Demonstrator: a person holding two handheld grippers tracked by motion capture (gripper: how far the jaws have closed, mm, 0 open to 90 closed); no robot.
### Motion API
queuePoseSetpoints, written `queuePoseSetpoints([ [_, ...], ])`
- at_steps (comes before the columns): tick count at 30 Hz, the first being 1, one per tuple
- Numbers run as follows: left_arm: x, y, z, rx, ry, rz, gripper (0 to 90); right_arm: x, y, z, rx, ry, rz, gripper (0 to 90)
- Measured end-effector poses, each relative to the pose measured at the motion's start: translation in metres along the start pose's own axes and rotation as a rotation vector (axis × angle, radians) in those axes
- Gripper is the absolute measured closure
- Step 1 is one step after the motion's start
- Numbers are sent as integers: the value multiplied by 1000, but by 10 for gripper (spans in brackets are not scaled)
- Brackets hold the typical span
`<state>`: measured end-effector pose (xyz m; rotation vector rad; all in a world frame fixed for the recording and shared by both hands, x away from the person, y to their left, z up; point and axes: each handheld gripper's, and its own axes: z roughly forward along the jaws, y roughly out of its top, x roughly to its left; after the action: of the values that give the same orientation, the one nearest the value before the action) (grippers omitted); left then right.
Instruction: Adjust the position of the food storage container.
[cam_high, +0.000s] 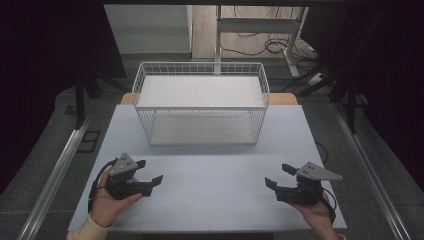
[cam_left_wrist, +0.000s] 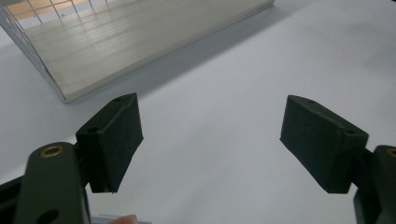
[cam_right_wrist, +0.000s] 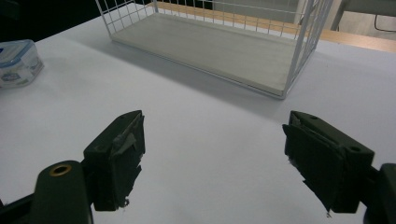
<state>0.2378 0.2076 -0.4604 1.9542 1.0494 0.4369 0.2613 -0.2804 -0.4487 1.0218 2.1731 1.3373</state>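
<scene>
A white wire rack (cam_high: 200, 111) with an upper and a lower white board stands at the far middle of the pale table (cam_high: 215, 200). My left gripper (cam_high: 150, 171) rests low over the table at the near left, held in a hand, jaws wide apart and empty. Held the same way at the near right, my right gripper (cam_high: 277, 175) is open with nothing in it. In the left gripper view the open gripper (cam_left_wrist: 212, 121) points past the rack's lower board (cam_left_wrist: 116, 42). The right gripper view has the open gripper (cam_right_wrist: 212, 135) facing the rack (cam_right_wrist: 219, 46).
A clear plastic box with a blue-trimmed lid (cam_right_wrist: 16, 63) lies on the table at the left edge of the right gripper view. Bare tabletop stretches between the two grippers and the rack. Beyond the table are a metal desk frame (cam_high: 260, 25) and floor cables (cam_high: 272, 47).
</scene>
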Motion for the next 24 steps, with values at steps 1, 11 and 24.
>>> queuePoseSetpoints([
  [1,0,0,0,1,0,0,204,-2,0,1,3,-2,1,201],
  [11,0,-2,-2,-3,6,-6,204,-1,1,2,6,-8,-5,203],
  [24,0,-2,-2,3,0,1,206,2,1,5,21,-8,-8,210],
])
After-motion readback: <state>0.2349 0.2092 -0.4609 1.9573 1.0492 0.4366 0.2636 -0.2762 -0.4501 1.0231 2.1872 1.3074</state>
